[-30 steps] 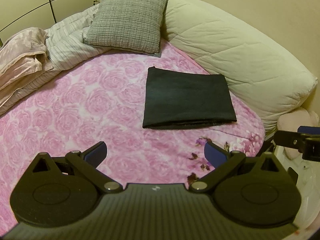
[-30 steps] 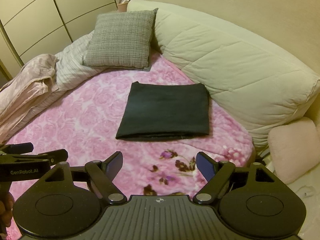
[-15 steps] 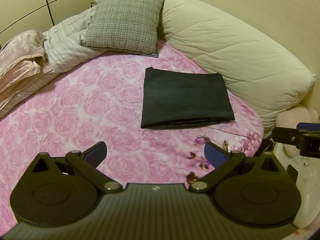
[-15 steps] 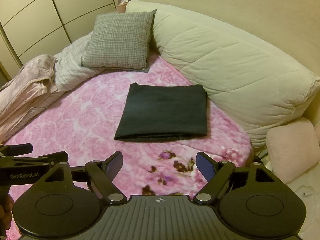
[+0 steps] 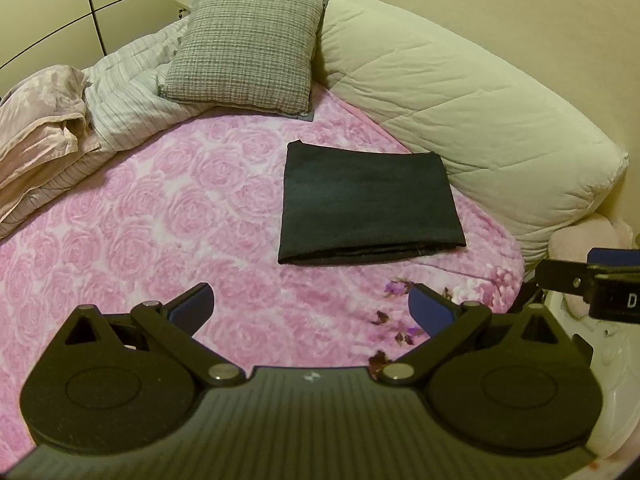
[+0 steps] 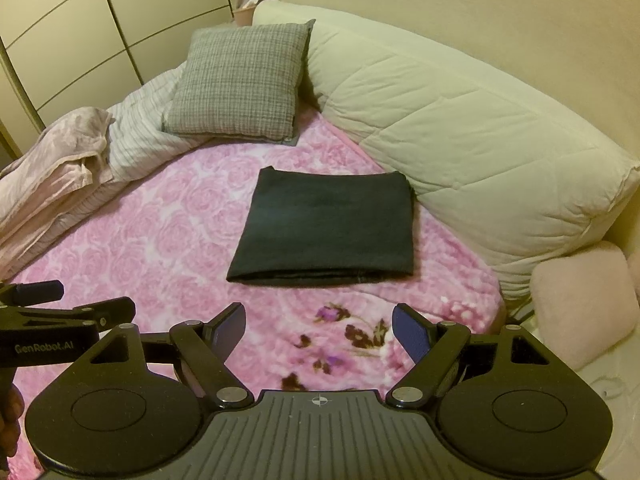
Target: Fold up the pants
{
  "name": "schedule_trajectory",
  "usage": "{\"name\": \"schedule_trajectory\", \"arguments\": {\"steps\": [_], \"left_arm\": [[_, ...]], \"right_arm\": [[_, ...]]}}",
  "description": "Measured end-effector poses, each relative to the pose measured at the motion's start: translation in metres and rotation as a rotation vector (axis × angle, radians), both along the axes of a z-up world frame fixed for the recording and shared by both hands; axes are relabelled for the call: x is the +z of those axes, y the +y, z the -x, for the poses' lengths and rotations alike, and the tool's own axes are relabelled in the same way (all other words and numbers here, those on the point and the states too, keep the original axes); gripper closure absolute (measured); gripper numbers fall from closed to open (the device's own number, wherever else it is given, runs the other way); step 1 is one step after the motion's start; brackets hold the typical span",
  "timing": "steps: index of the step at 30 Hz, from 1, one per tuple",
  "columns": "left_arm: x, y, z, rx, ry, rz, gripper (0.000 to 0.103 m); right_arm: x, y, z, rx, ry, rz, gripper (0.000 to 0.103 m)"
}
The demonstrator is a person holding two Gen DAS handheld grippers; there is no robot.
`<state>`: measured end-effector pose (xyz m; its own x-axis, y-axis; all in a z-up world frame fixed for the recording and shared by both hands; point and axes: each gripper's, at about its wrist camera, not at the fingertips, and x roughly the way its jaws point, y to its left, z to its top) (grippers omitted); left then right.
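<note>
1. Left wrist view. The left gripper (image 5: pixel 310 308) fills the bottom of the frame, jaws spread wide with nothing between them, over the pink rose blanket (image 5: pixel 140 216) of the bed. The pants (image 5: pixel 366 204) lie at centre frame as a neat dark rectangle with a stacked fold edge toward the camera, well apart from the jaws. Part of the right gripper (image 5: pixel 592 276) pokes in at the right edge.

2. Same view, surroundings. The grey checked cushion (image 5: pixel 244 48) sits at upper centre and the cream quilted bolster (image 5: pixel 460 96) runs across the upper right, just beside the pants' far right corner. A pink throw (image 5: pixel 36 120) and a striped duvet (image 5: pixel 132 96) are bunched at upper left.

3. Right wrist view. The right gripper (image 6: pixel 318 328) is at the bottom, jaws wide apart and empty. The pants (image 6: pixel 328 224) are at centre frame, flat, and neither tool touches them. The left gripper (image 6: pixel 60 320) shows at lower left. A small pink pillow (image 6: pixel 580 300) sits at the right edge.

4. Judgement: folding looks finished, or one last fold short.

5. Risks: the blanket is plush, so a low jaw could snag the pile and drag the stack askew. Pinching only the top layer would peel the fold open. A grasp at the far corner could bump the bolster.
</note>
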<state>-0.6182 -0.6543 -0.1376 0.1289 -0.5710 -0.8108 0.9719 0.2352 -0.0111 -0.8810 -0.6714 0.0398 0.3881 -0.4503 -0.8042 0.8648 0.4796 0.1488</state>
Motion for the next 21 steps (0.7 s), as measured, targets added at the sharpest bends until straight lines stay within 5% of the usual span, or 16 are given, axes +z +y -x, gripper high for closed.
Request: {"name": "schedule_trajectory", "arguments": {"steps": [21], "left_arm": [[-0.0012, -0.01, -0.0005, -0.005, 0.0, 0.0, 0.001]], "right_arm": [[-0.0036, -0.0048, -0.0019, -0.003, 0.014, -0.006, 0.026]]}}
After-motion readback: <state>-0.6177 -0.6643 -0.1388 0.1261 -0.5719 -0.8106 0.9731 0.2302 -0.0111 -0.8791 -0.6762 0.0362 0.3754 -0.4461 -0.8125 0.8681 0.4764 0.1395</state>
